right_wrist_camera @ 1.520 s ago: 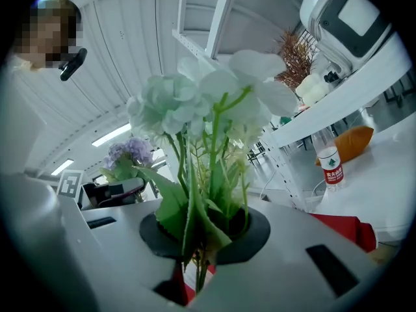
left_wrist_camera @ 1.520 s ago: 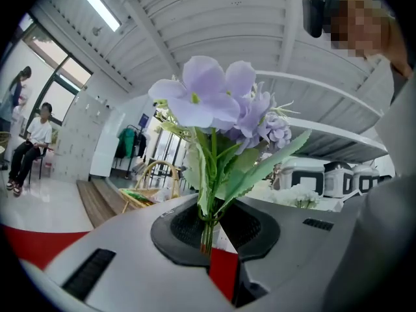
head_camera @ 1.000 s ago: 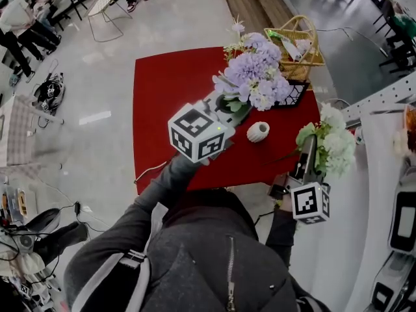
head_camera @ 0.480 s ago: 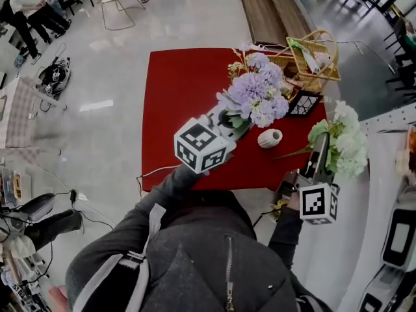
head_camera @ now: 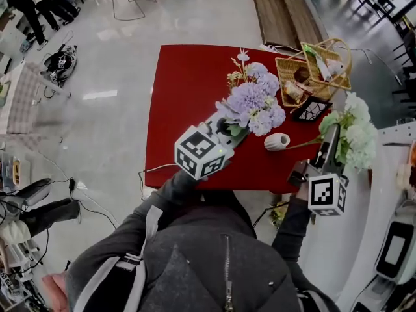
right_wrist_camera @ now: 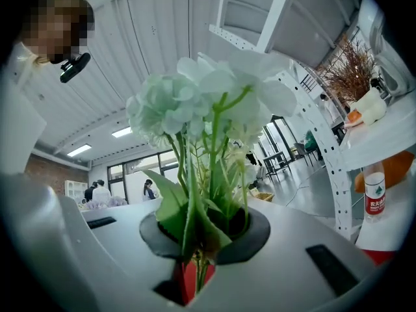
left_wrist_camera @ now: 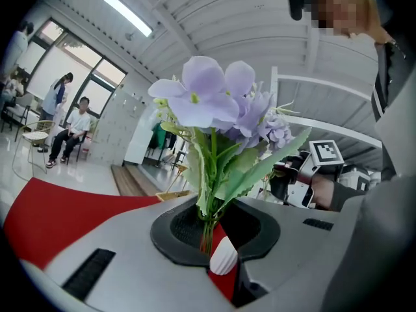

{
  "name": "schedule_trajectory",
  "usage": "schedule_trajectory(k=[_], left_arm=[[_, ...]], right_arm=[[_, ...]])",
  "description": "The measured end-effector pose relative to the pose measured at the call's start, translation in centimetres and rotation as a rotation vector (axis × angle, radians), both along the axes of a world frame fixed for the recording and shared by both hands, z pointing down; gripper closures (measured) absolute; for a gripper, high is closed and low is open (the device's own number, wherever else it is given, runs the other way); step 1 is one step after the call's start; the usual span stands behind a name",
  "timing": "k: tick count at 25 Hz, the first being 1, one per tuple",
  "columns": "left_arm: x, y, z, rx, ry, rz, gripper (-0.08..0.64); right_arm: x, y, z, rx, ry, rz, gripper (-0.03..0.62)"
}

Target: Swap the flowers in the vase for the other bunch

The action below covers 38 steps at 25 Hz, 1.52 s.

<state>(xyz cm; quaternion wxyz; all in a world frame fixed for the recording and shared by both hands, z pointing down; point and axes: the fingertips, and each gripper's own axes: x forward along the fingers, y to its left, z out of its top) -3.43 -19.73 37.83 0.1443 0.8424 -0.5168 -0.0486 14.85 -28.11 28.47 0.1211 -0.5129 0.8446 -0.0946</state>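
Observation:
A small white ribbed vase (head_camera: 277, 142) stands on the red table (head_camera: 182, 90) near its front edge, with no flowers in it. My left gripper (head_camera: 225, 127) is shut on the stems of the purple bunch (head_camera: 251, 101), held over the table just left of the vase. In the left gripper view the stems (left_wrist_camera: 207, 223) are pinched between the jaws and the vase (left_wrist_camera: 224, 259) shows below them. My right gripper (head_camera: 330, 145) is shut on the white-and-green bunch (head_camera: 351, 137), off the table's right edge. The right gripper view shows that bunch (right_wrist_camera: 208, 109) upright in the jaws.
A wicker basket (head_camera: 323, 57) with small items sits at the table's far right corner, and a black-and-white patterned tray (head_camera: 311, 109) lies in front of it. A white rack (head_camera: 396, 135) stands to the right. People and chairs are far off to the left.
The left gripper has carried the purple bunch left and lower, away from the vase. The right gripper has lifted the white bunch a little beside the table's right edge.

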Motion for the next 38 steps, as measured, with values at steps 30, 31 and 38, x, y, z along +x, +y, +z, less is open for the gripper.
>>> schedule_trajectory(k=[30, 31, 38], left_arm=[[-1.2, 0.1, 1.5, -0.064, 0.017, -0.079, 0.499], [-1.2, 0.1, 1.5, -0.062, 0.015, -0.077, 0.499], [-1.4, -0.1, 1.3, -0.055, 0.012, -0.076, 0.499]], right_arm=[[0.9, -3.3, 0.2, 0.024, 0.004, 0.023, 0.532], [0.9, -3.3, 0.0, 0.026, 0.004, 0.023, 0.532], [0.5, -3.4, -0.2, 0.03, 0.001, 0.021, 0.534]])
